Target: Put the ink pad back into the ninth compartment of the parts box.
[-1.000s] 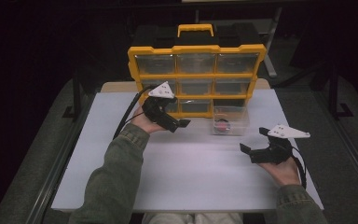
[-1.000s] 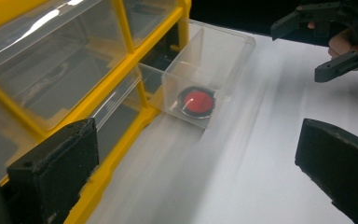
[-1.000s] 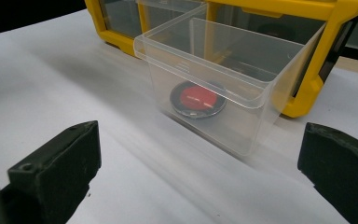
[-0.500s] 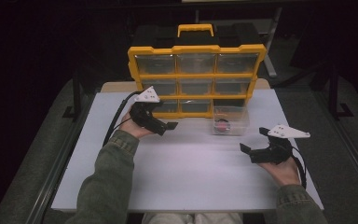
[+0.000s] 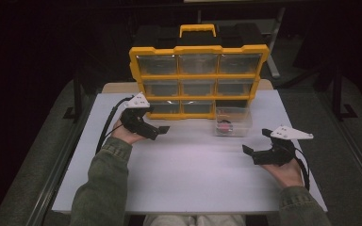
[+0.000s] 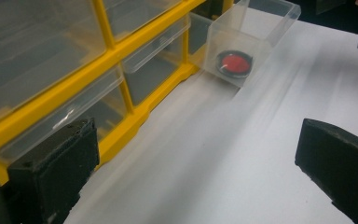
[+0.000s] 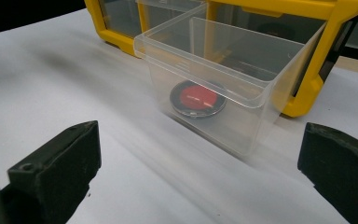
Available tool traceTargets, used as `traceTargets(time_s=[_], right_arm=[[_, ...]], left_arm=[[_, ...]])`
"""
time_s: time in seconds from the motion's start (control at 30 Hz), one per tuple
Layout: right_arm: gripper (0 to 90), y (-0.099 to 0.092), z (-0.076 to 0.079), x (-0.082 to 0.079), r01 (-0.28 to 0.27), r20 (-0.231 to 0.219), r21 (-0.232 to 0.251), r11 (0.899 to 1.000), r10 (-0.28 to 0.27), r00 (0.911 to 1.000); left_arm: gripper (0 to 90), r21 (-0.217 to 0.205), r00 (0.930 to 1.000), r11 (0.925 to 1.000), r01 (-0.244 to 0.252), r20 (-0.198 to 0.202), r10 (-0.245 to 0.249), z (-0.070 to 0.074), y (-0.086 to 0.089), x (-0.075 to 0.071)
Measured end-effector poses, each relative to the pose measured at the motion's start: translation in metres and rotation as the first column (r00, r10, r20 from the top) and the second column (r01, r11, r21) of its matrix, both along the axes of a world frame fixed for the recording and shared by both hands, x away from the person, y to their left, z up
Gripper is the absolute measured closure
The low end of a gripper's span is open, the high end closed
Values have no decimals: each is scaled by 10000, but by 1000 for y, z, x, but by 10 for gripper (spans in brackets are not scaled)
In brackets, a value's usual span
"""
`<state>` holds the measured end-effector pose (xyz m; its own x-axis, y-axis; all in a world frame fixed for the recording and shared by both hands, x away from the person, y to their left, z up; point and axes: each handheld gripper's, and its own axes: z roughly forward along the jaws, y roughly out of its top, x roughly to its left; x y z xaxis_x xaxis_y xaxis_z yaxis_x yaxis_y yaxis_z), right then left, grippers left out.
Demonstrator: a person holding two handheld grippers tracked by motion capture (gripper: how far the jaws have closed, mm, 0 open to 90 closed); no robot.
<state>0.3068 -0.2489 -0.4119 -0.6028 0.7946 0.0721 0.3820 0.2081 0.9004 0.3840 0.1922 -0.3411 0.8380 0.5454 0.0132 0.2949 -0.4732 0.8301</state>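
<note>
A yellow organiser with clear drawers stands upright at the table's far side. One clear drawer bin sits pulled out on the table in front of its lower right slot; a round black-rimmed red disc lies inside it, the disc also seen through the bin wall. My left gripper hovers open near the organiser's lower left, nothing between its jaws. My right gripper rests open right of the bin, aimed at the bin, holding nothing.
The white table top is bare in front of both hands. The organiser's black and yellow carry handle rises at the back. Dark floor and metal frame rails border the table on both sides.
My left gripper has drawn back leftward and toward the person, away from the organiser's lower drawers. The right gripper and the bin have stayed put.
</note>
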Motion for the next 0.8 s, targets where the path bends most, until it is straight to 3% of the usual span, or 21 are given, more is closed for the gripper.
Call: traceTargets(time_s=[0.27,0.43,0.6,0.8], right_arm=[[0,1,0,0,-18,-13,-27,10000,18,10000],[0,1,0,0,-3,2,37,10000,3,10000],[0,0,0,-1,15,35,76,10000,-15,10000],[0,0,0,-1,32,31,91,10000,-32,10000]], left_arm=[[0,-106,9995,9996,-246,-187,244,-11,12,-7],[0,-241,9990,9988,-414,-162,411,-16,18,-12],[0,-92,9975,9975,-702,-29,702,-22,24,-17],[0,-849,9928,9892,-1194,-46,1194,-24,42,-21]])
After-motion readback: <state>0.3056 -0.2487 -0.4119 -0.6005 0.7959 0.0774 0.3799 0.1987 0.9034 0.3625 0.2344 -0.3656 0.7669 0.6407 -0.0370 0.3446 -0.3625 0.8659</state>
